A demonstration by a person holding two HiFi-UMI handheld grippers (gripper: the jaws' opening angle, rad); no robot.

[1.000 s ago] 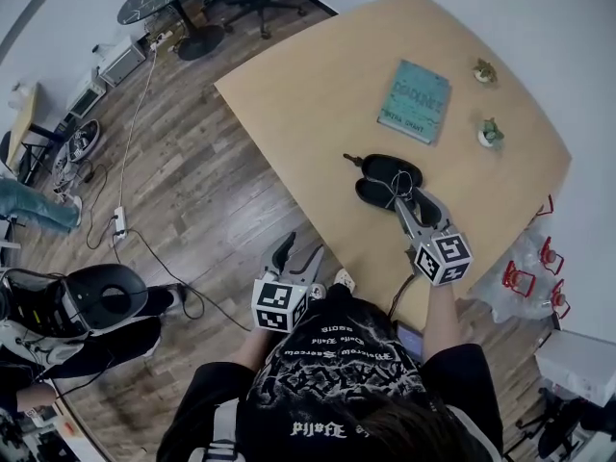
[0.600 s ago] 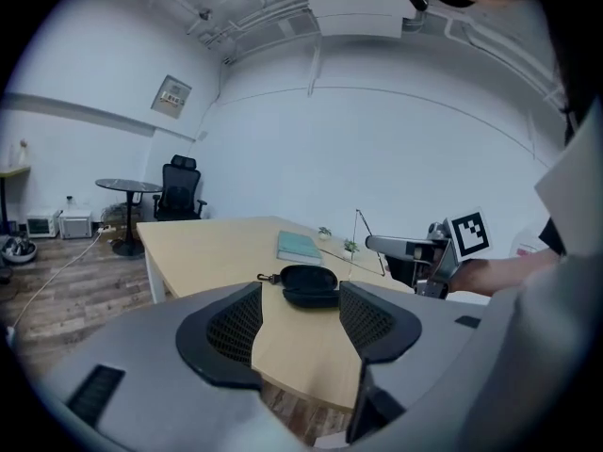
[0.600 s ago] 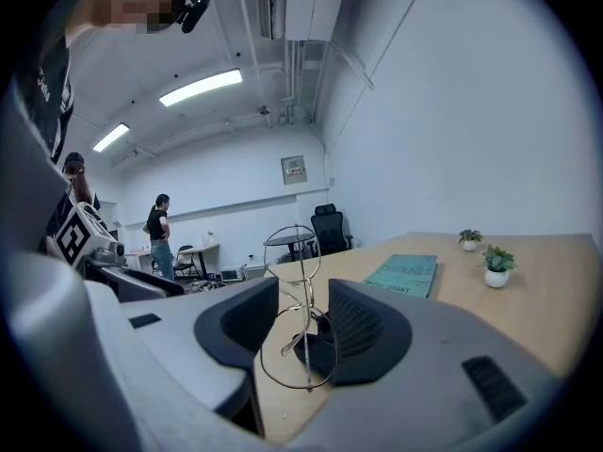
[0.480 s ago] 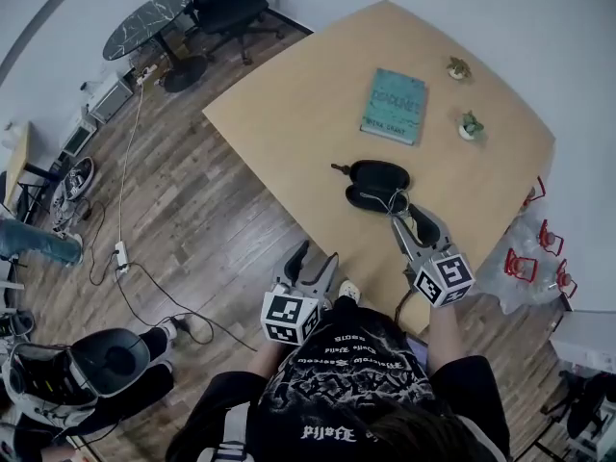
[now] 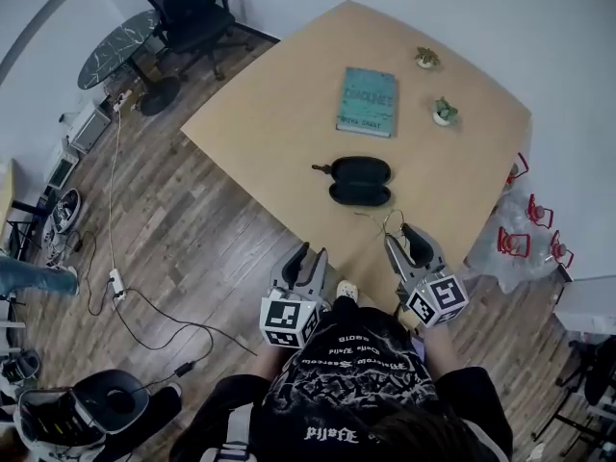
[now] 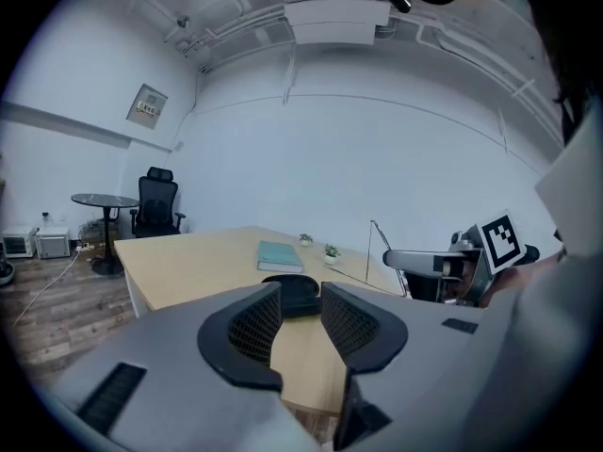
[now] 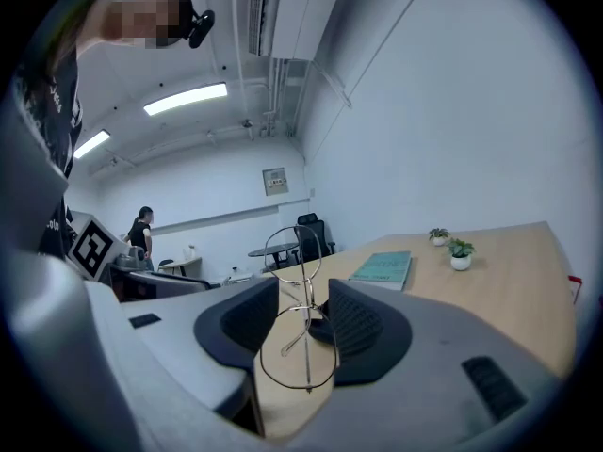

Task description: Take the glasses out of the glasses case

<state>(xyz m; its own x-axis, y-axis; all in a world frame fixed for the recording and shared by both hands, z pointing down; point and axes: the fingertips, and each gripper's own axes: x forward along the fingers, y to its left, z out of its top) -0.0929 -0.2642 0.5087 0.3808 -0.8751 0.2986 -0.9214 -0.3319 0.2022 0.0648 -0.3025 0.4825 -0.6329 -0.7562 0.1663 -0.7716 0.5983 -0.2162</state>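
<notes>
Thin wire-metal glasses [image 7: 303,307], matt black glasses case [image 5: 360,180], smooth pale wood table [image 5: 289,104], dark wooden plank floor [image 5: 192,219]

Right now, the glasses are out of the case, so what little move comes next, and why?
Probably lower the right gripper and lay the glasses on the bare table beside the case: they hang pinched in its jaws, apart from the open case.

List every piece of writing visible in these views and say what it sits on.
Nothing here can be quoted with confidence.
Teal book: a title and a lower line on the cover, both too blurred to read.
Shirt print: ornate lettering seen upside down, not legible.
Wall plaque: too small to read.
Marker cubes: black-and-white square patterns only, no words.
</notes>
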